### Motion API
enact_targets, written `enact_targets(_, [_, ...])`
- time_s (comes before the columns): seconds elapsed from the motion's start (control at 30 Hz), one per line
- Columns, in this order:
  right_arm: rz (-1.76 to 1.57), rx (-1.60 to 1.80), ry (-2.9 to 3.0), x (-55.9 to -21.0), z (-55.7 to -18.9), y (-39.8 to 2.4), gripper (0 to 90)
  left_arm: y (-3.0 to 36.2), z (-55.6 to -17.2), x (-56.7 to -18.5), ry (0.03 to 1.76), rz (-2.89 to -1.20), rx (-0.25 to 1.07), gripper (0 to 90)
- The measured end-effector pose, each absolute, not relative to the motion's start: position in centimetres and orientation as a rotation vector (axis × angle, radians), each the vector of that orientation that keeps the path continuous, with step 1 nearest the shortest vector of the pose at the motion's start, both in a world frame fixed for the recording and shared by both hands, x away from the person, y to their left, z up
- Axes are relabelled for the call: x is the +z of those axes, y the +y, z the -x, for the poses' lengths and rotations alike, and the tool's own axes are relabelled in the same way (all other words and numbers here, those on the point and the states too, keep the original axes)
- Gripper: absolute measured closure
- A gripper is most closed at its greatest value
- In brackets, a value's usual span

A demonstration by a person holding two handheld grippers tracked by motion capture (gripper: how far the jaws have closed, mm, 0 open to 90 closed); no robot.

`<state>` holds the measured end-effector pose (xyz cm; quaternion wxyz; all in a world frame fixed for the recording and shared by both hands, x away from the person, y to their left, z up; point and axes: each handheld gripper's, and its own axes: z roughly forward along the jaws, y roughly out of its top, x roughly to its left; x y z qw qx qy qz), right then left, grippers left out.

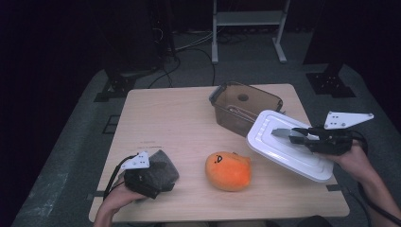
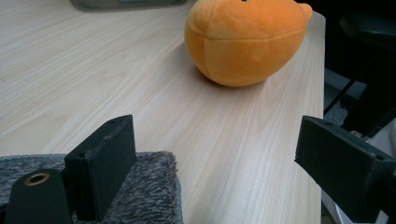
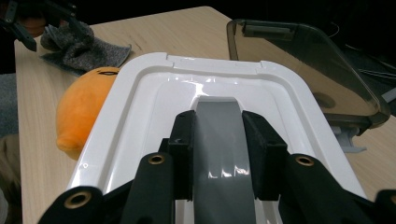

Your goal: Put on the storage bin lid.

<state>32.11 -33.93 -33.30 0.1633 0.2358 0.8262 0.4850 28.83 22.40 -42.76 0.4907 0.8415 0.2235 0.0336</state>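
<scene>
My right gripper (image 1: pixel 297 134) (image 3: pixel 218 135) is shut on the grey handle (image 3: pixel 217 116) of a white plastic lid (image 1: pixel 283 149) (image 3: pixel 140 112). It holds the lid tilted, above the table's right side. A clear brown container (image 1: pixel 242 105) (image 3: pixel 303 60) stands open just beyond the lid. An orange plush toy (image 1: pixel 228 171) (image 2: pixel 243 42) (image 3: pixel 81 112) lies at the table's front centre. My left gripper (image 1: pixel 150 181) (image 2: pixel 215 140) rests open at the front left. One of its jaws lies on a grey cloth (image 1: pixel 163 166) (image 2: pixel 154 191), and nothing is between its pads.
The wooden table (image 1: pixel 179 123) has bare surface at its left and middle. The plush lies close to the front edge, between the two grippers. A white metal stand (image 1: pixel 248 21) and cables are on the dark floor behind the table.
</scene>
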Motion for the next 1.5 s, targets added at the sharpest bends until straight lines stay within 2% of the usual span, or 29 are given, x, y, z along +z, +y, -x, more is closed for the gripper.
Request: enact_targets(1.5, [-0.733, 1.381, 2.357, -36.1, -27.3, -38.0, 65.4, 22.5, -28.8, -42.6, 0.538, -2.044, 0.07, 10.3])
